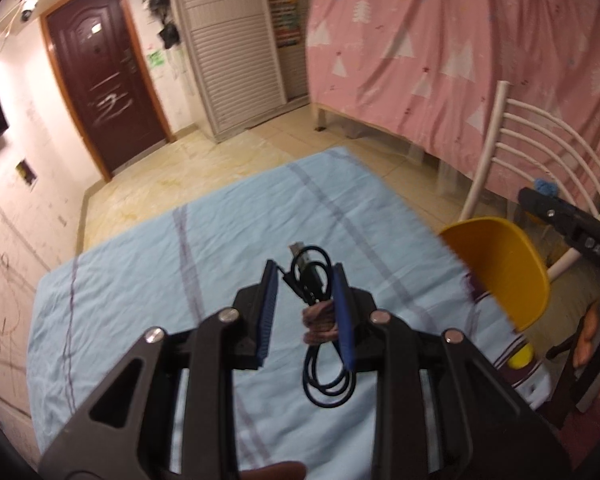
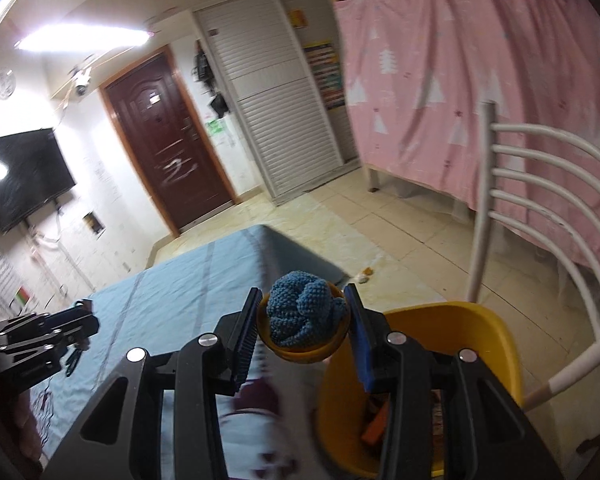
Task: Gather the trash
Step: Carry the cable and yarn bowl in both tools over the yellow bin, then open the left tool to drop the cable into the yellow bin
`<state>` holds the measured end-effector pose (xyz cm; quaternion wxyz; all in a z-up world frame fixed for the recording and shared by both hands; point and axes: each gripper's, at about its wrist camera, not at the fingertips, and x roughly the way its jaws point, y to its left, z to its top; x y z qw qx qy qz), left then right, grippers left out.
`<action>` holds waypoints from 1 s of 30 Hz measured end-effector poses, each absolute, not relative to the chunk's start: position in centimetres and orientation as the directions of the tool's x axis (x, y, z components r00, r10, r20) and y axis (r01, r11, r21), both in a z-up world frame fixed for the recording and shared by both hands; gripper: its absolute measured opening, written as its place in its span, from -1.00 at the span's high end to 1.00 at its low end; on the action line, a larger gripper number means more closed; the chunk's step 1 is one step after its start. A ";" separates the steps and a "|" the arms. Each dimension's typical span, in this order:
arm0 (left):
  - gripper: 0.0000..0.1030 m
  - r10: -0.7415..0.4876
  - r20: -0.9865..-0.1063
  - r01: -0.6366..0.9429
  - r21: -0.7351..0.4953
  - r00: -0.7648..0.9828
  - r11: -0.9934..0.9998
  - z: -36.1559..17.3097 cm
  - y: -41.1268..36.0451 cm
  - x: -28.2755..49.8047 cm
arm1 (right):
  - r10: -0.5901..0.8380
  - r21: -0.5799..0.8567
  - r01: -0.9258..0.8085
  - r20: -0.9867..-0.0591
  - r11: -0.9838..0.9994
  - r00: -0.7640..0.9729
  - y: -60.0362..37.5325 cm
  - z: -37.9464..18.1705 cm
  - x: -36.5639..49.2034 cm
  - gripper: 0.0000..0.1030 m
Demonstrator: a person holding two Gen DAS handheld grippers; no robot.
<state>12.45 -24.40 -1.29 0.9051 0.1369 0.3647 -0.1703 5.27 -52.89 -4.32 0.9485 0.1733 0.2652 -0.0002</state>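
My left gripper (image 1: pixel 304 276) hangs over the light blue tablecloth (image 1: pixel 160 280), shut on a coiled black USB cable (image 1: pixel 320 320) tied with a brownish band. The cable's loop dangles below the blue pads. My right gripper (image 2: pixel 302 292) is shut on a small orange cup (image 2: pixel 300 350) that holds a blue knitted ball (image 2: pixel 304 314). It is held just left of and above the rim of a yellow bin (image 2: pixel 480 340). In the left wrist view the bin (image 1: pixel 500 272) stands at the table's right edge, with the right gripper (image 1: pixel 540 204) above it. The left gripper (image 2: pixel 80 320) shows far left in the right wrist view.
A white metal chair (image 2: pixel 540 208) stands behind the bin. A pink curtain (image 1: pixel 440 60) hangs to the right. Small scraps (image 2: pixel 364 276) lie on the tiled floor. A dark door (image 1: pixel 100 80), a louvred cupboard (image 1: pixel 232 52) and a wall screen (image 2: pixel 20 176) line the far walls.
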 end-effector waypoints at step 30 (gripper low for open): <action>-0.13 -0.527 -0.716 0.694 -0.084 0.457 0.715 -3.1 -41.0 12.3 | -0.106 0.468 0.389 -0.523 0.794 0.846 -64.0 -8.7 2.7 -0.14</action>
